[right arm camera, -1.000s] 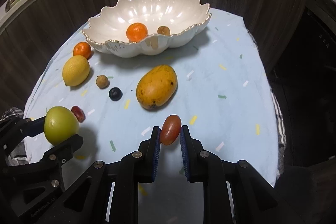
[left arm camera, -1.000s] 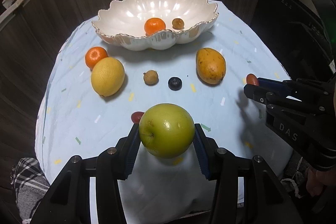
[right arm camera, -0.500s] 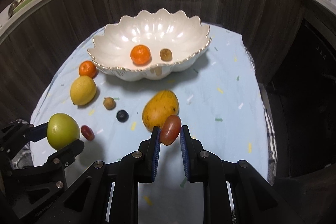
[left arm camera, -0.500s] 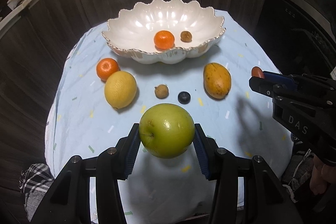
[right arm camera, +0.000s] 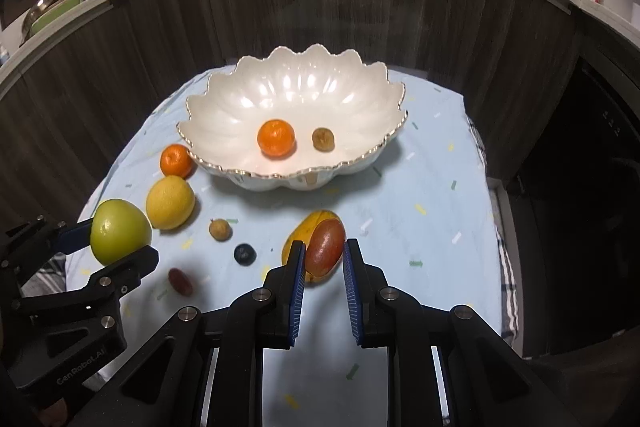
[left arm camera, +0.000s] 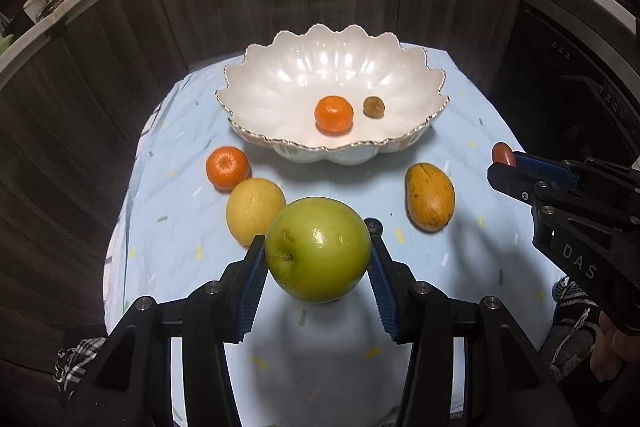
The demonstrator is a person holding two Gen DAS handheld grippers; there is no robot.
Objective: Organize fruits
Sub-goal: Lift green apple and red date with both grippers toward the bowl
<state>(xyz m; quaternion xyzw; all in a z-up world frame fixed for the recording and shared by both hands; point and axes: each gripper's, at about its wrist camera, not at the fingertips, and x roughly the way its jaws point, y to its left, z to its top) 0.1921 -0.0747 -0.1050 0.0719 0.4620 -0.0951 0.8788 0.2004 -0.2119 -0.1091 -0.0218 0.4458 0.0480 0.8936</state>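
Left gripper [left arm camera: 318, 255] clamped on a green apple [left arm camera: 318, 249], held clear above the near part of the blue cloth [left arm camera: 460, 131]; right gripper [right arm camera: 323, 261] pinched shut on a small red oval fruit [right arm camera: 325, 251], long axis roughly upright between the pads; scalloped white bowl [left arm camera: 256, 95] straight ahead and far from both, lower than the loads, already holding a tangerine [left arm camera: 334, 114] and a small brown fruit [left arm camera: 374, 106]; probably the carry to the bowl, both hands about equally distant, left aimed at the centre, right toward the right half; near rim wavy and gold-edged, worth clearing from above rather than skimming; plenty of bare floor in the left and far parts of the bowl for the apple, less beside the two fruits; still on the cloth: a second tangerine [left arm camera: 227, 167] and lemon [left arm camera: 255, 209] at left, mango [left arm camera: 429, 195] at right, a brown fruit [right arm camera: 220, 229], a blueberry [right arm camera: 245, 253] and another red fruit [right arm camera: 180, 281] nearer; dark wood panel close behind the bowl limits overshoot
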